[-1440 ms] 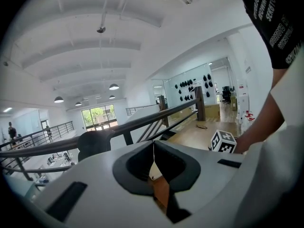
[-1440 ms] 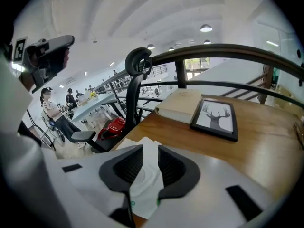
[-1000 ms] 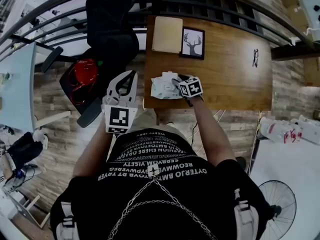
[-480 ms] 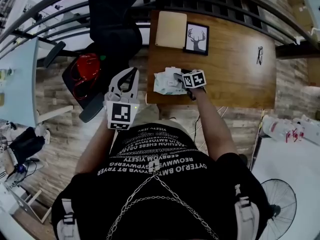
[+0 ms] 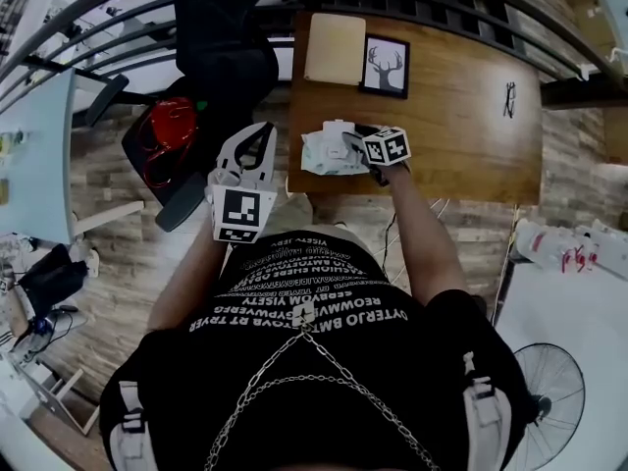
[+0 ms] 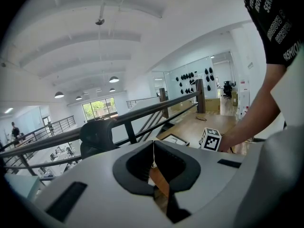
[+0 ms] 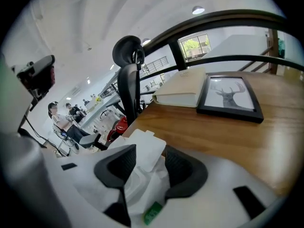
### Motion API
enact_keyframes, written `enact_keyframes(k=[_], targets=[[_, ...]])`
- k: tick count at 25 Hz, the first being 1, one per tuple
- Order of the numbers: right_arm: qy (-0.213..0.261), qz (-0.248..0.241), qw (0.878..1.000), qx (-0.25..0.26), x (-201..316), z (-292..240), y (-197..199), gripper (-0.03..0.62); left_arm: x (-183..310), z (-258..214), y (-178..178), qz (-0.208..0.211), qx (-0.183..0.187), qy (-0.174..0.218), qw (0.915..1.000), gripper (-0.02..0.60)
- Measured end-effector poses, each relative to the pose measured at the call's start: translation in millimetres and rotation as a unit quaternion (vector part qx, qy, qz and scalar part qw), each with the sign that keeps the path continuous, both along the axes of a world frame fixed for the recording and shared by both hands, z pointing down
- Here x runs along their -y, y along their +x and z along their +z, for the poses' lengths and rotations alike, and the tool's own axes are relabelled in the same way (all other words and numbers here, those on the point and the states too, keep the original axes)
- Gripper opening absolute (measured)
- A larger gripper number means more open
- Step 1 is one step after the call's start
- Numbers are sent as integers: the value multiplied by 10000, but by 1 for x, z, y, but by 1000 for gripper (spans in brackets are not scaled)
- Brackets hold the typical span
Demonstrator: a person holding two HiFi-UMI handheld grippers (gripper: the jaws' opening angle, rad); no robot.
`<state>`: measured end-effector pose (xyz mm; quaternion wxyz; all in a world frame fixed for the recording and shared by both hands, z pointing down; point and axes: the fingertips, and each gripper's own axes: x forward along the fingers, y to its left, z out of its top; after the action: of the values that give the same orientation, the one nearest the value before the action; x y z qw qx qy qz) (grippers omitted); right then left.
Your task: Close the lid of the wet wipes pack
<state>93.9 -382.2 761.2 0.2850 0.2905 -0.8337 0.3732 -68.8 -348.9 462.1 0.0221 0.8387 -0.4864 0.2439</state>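
Now my right hand-held gripper (image 7: 148, 156) has just closed a bit, but it is not squeezing yet; the lid (image 7: 142, 144) stands up between its jaws. The pack (image 5: 327, 153) lies at the bench (image 5: 461, 145) edge, same spot as before, lid not shut. My left hand-held gripper (image 6: 153, 161) is clenched, empty.

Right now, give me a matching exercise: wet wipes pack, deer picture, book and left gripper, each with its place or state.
1 wet wipes pack
2 deer picture
3 book
4 left gripper

A jaws shut, held left of the table
B far left corner of the table
C black frame, just right of the book
D near edge of the table

Pairs: 1-D, 2-C, 3-B, 4-A
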Motion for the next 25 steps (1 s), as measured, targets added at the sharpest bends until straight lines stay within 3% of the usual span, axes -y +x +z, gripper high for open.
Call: enact_keyframes(k=[4, 11, 16, 25], targets=[[77, 131, 9988, 472, 1, -17, -3, 193, -5, 0, -2, -29, 1, 22, 10000, 28], [245, 324, 9965, 727, -4, -33, 2, 138, -15, -3, -3, -59, -49, 49, 10000, 28], [366, 371, 9961, 705, -8, -42, 6, 69, -23, -5, 0, -59, -58, 69, 9999, 28], [430, 70, 9970, 633, -31, -44, 10, 80, -37, -7, 6, -75, -68, 98, 9999, 28]])
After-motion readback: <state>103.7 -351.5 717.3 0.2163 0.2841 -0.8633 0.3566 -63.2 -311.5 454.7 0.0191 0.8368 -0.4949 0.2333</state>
